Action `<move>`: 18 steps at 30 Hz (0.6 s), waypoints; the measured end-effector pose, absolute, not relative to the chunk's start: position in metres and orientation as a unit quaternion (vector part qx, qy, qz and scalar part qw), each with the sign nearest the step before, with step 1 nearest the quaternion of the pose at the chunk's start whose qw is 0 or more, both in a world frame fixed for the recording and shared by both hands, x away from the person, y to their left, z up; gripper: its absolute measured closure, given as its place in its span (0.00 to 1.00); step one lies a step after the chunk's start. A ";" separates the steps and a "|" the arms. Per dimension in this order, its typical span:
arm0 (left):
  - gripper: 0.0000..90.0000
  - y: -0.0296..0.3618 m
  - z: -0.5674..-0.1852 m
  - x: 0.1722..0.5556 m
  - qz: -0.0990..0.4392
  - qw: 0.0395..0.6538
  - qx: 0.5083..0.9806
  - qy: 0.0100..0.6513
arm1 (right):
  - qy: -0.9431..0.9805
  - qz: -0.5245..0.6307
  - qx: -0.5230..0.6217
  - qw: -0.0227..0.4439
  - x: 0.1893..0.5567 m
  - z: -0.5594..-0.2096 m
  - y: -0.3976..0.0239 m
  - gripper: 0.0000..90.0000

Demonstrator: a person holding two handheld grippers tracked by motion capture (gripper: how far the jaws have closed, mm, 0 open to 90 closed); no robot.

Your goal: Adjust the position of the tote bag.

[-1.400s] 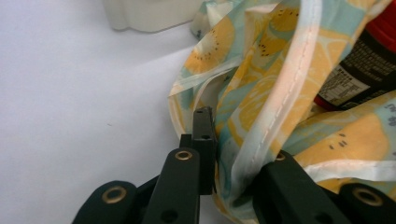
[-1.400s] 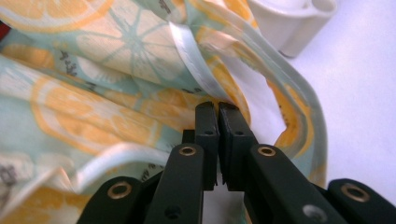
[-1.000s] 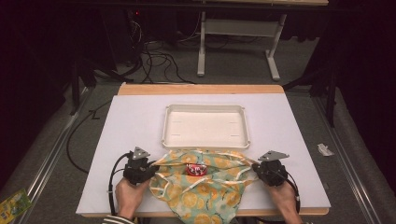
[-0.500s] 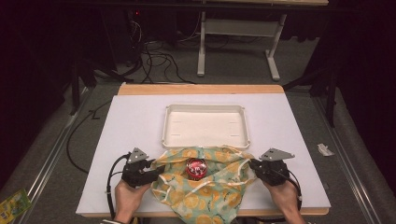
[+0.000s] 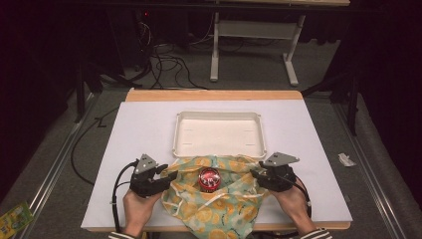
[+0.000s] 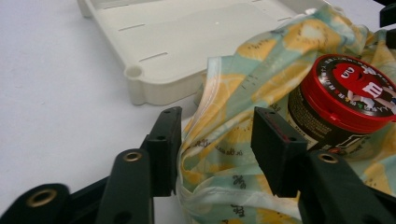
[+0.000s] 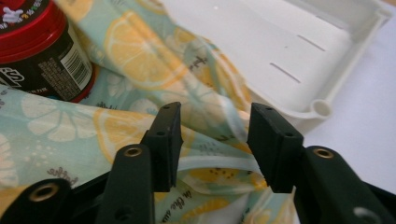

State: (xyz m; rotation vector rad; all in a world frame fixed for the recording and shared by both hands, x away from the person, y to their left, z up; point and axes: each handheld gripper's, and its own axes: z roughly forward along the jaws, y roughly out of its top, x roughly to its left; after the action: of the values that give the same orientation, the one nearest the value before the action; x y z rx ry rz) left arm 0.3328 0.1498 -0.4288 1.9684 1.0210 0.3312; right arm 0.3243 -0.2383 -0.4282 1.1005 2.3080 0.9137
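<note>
Here my left gripper [image 5: 168,178] sat at the left edge of the lemon-print bag [image 5: 219,199], its jaws spread; they had just been closing back a little after letting go; in the left gripper view [image 6: 215,140] a fold of the bag's edge [image 6: 219,154] lay between the pads, which did not press on it. My right gripper [image 5: 256,175] sat at the bag's right edge, jaws likewise spread and just opening; in the right gripper view [image 7: 212,140] the bag's rim [image 7: 205,135] ran loose between the pads, no pinch. The bag lay crumpled on the white table sheet [image 5: 139,129], near the front edge, its lower end hanging over that edge; its far side touched the near wall of the white plastic tray [image 5: 219,115]. The red-lidded M&M's tub [image 5: 209,178] stood upright on the bag's middle, between my two grippers, apart from both; lid [image 6: 355,88] face up; barcode on its dark side wall [image 7: 70,65] toward the right gripper. Both hands rested low on the table; left hand [image 5: 137,209]; right hand [image 5: 293,204]. A cable [image 5: 117,191] looped from the left gripper.
</note>
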 end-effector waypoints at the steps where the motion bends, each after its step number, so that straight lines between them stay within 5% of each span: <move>1: 0.64 0.149 -0.429 0.334 0.132 0.433 0.793 0.407 | 0.834 0.325 0.393 0.210 0.326 -0.430 -0.237 0.58; 12: 0.97 0.137 -0.441 0.342 0.112 0.409 0.821 0.382 | 0.840 0.309 0.405 0.190 0.348 -0.442 -0.231 0.60; 18: 0.99 0.130 -0.448 0.346 0.102 0.392 0.833 0.376 | 0.846 0.300 0.398 0.190 0.353 -0.447 -0.227 0.57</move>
State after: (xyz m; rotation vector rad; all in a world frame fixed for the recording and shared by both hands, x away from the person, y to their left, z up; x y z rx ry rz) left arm 0.3462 0.1304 -0.4481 2.1152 0.9559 0.2592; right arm 0.3529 -0.2270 -0.4470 1.1179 2.3776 0.8418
